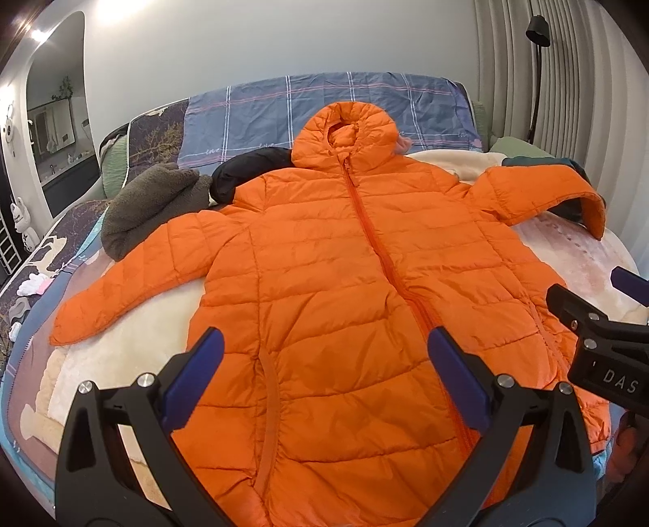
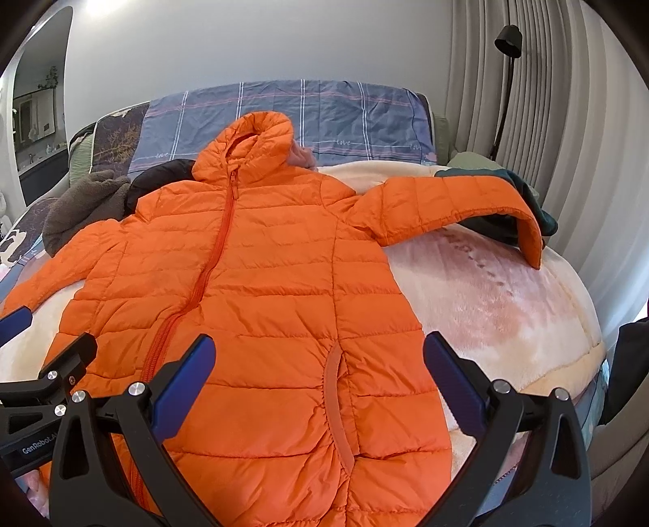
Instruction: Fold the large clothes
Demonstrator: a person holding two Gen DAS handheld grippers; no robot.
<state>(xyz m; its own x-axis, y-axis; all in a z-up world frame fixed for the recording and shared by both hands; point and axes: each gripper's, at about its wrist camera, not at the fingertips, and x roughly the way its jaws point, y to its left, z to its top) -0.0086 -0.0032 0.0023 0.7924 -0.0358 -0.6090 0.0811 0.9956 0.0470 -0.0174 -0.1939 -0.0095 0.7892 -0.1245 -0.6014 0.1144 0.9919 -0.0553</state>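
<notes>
One orange jacket [image 1: 332,283], zipped, front up, sleeves spread, flat on bed blanket [image 2: 486,308]. Left gripper [image 1: 324,381]: fingers wide apart, above lower left half. Right gripper [image 2: 320,389]: fingers wide apart, above lower right half, pocket between.

Bright, even indoor lighting in both views, from glaring ceiling lights [image 1: 117,10] blown out to white at upper left. Soft shadows only, faint under the puffy orange quilted jacket [image 1: 324,283]. Sharp focus at centre. Strong fisheye bending toward the rims, with black vignetted corners and slight edge blur.
</notes>
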